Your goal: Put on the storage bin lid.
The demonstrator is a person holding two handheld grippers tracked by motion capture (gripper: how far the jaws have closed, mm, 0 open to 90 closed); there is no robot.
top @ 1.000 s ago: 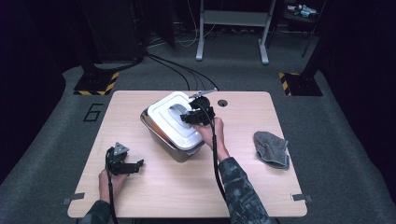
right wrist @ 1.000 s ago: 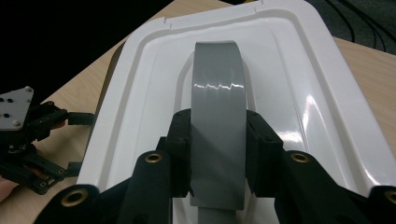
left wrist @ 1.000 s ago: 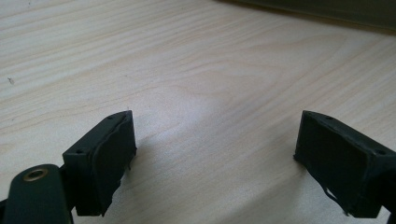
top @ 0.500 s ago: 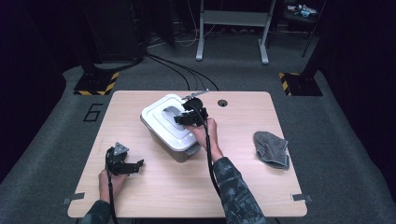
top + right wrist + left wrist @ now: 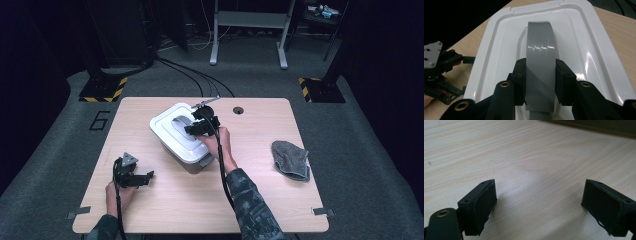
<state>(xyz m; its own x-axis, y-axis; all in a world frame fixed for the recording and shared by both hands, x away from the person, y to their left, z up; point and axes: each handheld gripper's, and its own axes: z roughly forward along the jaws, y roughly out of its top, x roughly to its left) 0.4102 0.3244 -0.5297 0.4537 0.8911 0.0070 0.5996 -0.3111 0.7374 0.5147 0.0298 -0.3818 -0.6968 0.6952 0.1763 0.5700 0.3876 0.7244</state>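
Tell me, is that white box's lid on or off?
On. The white lid sits on the grey box; the right gripper clamps its grey handle.

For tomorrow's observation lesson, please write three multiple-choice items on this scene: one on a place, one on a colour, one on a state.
1. Where does the grey cloth lie on the table?
A. on the lid
B. near the right edge
C. beside the left gripper

2. What colour is the box's lid?
A. white
B. blue
C. black

3. How do the right gripper jaws stand?
A. wide apart over bare wood
B. closed on the cloth
C. closed on the grey handle

Answers: 1 B, the high view shows it there; 2 A, it looks white; 3 C, both pads press the handle's sides.
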